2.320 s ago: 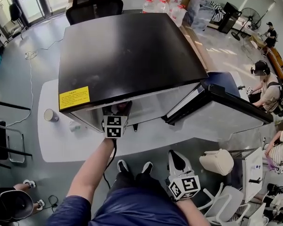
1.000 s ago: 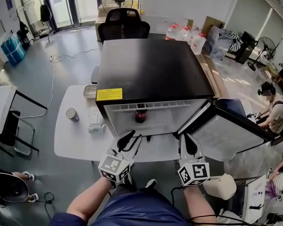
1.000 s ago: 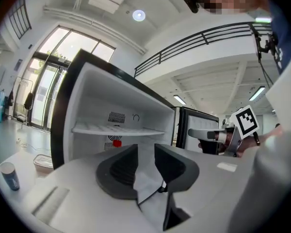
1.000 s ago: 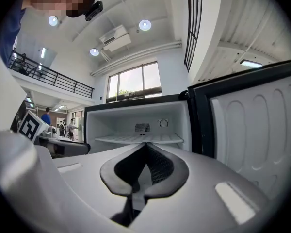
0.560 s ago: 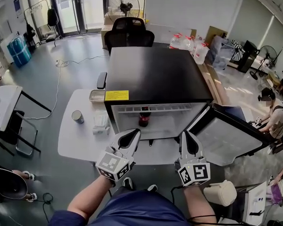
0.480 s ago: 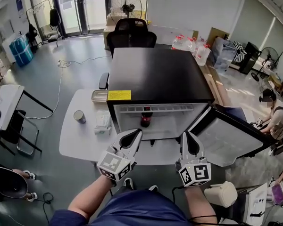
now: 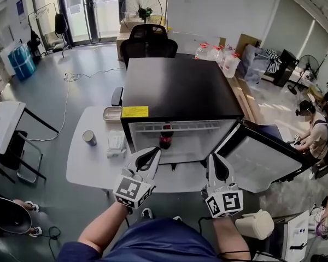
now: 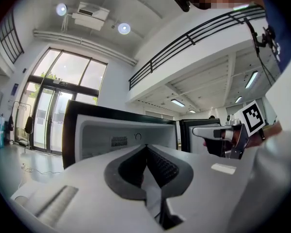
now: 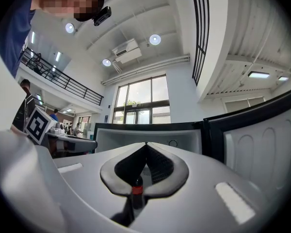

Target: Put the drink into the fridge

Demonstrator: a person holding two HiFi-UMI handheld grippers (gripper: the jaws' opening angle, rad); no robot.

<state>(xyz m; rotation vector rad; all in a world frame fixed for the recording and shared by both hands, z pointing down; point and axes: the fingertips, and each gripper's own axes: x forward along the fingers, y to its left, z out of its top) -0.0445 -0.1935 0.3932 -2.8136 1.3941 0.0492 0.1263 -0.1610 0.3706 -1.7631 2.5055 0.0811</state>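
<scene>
The drink, a dark bottle with a red cap (image 7: 165, 137), stands upright inside the open black-topped fridge (image 7: 175, 86), at the front middle of its shelf. Both grippers hover side by side in front of the fridge opening, apart from the bottle. My left gripper (image 7: 154, 152) is shut with nothing in it, its tips meeting (image 8: 146, 146) before the fridge interior (image 8: 111, 135). My right gripper (image 7: 214, 156) is also shut and empty (image 9: 146, 143). Through the gap low in its jaws the distant bottle (image 9: 135, 192) shows. The fridge door (image 7: 262, 157) hangs open to the right.
The fridge sits on a low white table (image 7: 87, 168) with a can (image 7: 89, 138), a tissue pack (image 7: 116, 142) and a metal tray (image 7: 112, 113) to its left. An office chair (image 7: 147, 40) and water jugs (image 7: 213, 51) stand behind. A person (image 7: 311, 124) sits at the right.
My left gripper came out of the fridge, left the bottle standing inside, and its jaws closed. Both grippers now hang in front of the opening, and the view has drawn back.
</scene>
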